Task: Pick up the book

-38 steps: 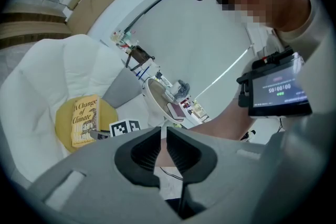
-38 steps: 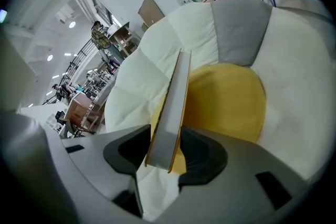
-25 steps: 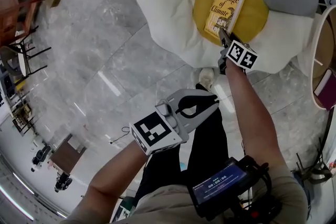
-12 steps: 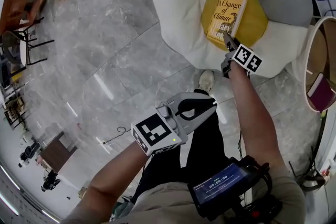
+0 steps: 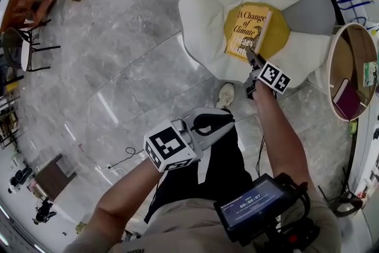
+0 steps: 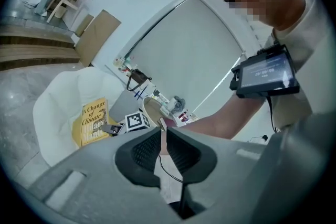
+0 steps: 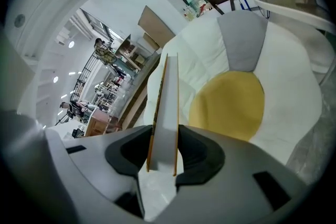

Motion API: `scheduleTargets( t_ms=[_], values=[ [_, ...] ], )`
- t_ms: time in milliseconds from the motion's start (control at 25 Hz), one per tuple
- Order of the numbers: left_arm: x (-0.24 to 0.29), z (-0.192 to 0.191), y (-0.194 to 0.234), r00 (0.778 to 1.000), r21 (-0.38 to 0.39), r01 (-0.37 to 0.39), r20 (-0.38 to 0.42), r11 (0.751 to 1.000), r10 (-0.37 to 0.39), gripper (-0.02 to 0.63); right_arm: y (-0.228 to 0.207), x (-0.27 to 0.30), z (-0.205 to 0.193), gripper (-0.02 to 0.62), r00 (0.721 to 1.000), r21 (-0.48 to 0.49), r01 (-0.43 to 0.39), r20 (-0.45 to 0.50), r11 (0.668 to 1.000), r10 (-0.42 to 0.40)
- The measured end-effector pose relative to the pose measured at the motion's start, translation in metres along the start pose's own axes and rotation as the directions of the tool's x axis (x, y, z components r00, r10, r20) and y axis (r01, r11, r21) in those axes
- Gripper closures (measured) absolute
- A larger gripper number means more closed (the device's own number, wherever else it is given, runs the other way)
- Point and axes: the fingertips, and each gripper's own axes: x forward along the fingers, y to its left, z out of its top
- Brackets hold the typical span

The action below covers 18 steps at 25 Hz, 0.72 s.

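The book (image 5: 249,32), yellow-covered, is clamped at its near edge by my right gripper (image 5: 249,56) and hangs above the yellow centre (image 5: 277,38) of a white flower-shaped cushion seat (image 5: 207,3). In the right gripper view the book (image 7: 165,113) stands edge-on between the pads of the right gripper (image 7: 164,157), with the yellow centre (image 7: 228,105) well below it. My left gripper (image 5: 228,118) hovers over my legs, jaws together with nothing between them. From the left gripper (image 6: 163,139) the book (image 6: 93,122) shows far off to the left.
A grey cushion (image 5: 308,9) lies on the seat's right side. A round side table (image 5: 352,71) with a purple item stands to the right. Chairs (image 5: 26,15) and wooden boards are at far left on the marble floor. My shoe (image 5: 225,95) is beside the seat.
Both grippers have risen. The right one has carried the book up off the yellow centre; the left stays shut and has moved slightly left.
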Motion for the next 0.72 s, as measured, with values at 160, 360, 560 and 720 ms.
scheduleTargets(
  t_ms=[160,360,560,720],
  values=[
    [-0.023,-0.004,-0.026,1.0,0.009,0.017,-0.008,1.0,-0.017,0.588,0.025,-0.038,-0.005,0.442,1.0,0.008,-0.022,0.012,1.0,0.022],
    [-0.047,-0.001,-0.059,0.999,0.041,0.036,-0.018,0.999,-0.035,0.588,0.062,-0.089,-0.005,0.442,0.998,0.025,-0.059,0.038,0.998,0.058],
    [-0.083,0.003,-0.098,0.998,0.082,0.06,-0.022,0.995,-0.058,0.588,0.105,-0.147,-0.019,0.442,0.993,0.047,-0.092,0.072,0.995,0.089],
    [-0.096,0.007,-0.112,0.996,0.113,0.088,-0.024,0.99,-0.086,0.588,0.127,-0.174,-0.021,0.442,0.989,0.059,-0.125,0.089,0.99,0.119]
  ],
)
